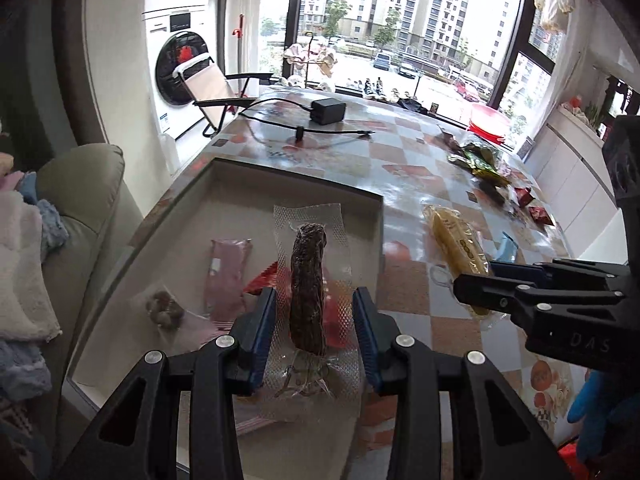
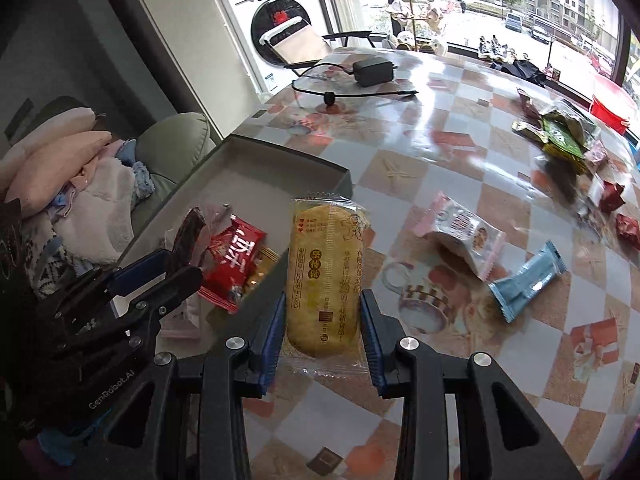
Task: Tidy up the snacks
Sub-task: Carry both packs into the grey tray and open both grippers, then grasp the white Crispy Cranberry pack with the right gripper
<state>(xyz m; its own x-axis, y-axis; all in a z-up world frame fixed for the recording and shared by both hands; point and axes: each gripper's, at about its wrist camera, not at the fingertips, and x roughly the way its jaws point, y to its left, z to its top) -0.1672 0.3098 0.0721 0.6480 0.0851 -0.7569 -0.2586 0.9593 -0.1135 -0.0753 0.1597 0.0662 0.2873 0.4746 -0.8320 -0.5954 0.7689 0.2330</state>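
My left gripper (image 1: 316,308) is shut on a clear vacuum pack with a dark sausage (image 1: 308,276), held above the grey tray (image 1: 296,172). Inside the tray lie a pink packet (image 1: 228,272), a red packet (image 1: 262,282) and a small clear pack of brown pieces (image 1: 164,308). My right gripper (image 2: 324,312) is shut on a yellow cake packet (image 2: 326,272), hanging over the table just right of the tray (image 2: 280,160). The left gripper (image 2: 176,264) with the sausage (image 2: 188,232) shows at the left of the right wrist view. The right gripper (image 1: 476,280) shows at the right of the left wrist view.
Loose on the checked table: a pink-white packet (image 2: 460,232), a blue packet (image 2: 528,280), green packets (image 2: 560,136), small red sweets (image 2: 612,196). A black power adapter (image 1: 328,110) with its cable lies at the far end. A sofa (image 1: 80,200) piled with clothes stands left.
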